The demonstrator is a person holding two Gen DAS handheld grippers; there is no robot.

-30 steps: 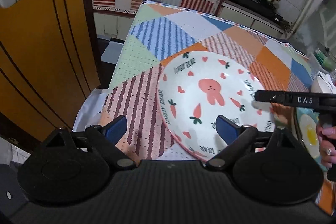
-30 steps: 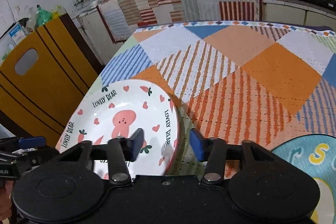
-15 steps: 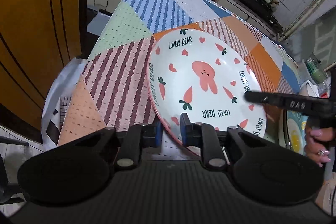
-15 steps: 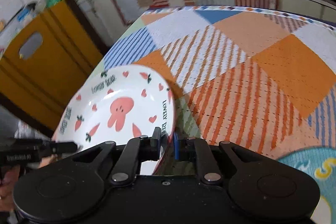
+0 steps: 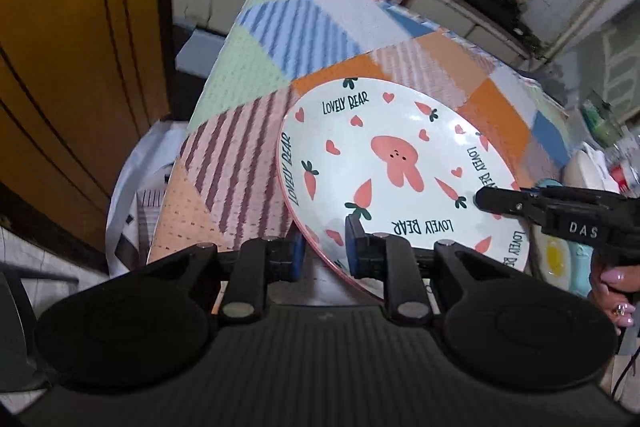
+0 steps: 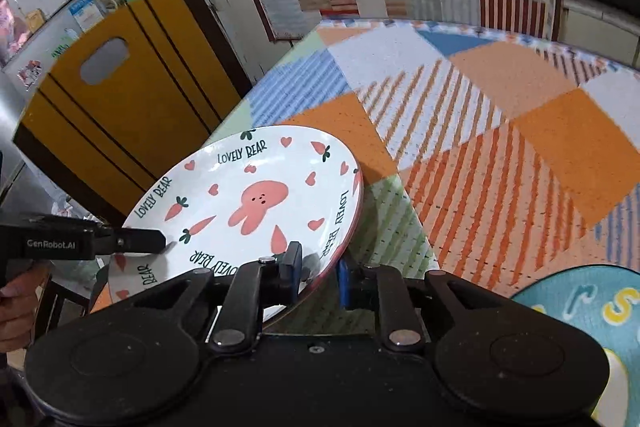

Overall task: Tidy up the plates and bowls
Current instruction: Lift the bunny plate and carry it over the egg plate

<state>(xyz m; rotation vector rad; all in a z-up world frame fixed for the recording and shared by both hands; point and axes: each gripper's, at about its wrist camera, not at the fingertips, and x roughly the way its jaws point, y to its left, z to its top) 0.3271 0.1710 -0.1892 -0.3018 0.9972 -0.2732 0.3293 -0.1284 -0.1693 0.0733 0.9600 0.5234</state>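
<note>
From my left wrist camera I see my left gripper (image 5: 322, 247) pinching the near rim of the plate (image 5: 400, 163), one pad under it and one on its printed face, with the plate tilted above the tablecloth (image 5: 248, 163) and my right gripper (image 5: 496, 201) biting its far right rim. From my right wrist camera my right gripper (image 6: 318, 269) pinches the plate (image 6: 248, 203) at its right rim, while the left gripper (image 6: 154, 241) clamps the opposite edge, and a blue plate (image 6: 580, 307) lies flat at lower right.
</note>
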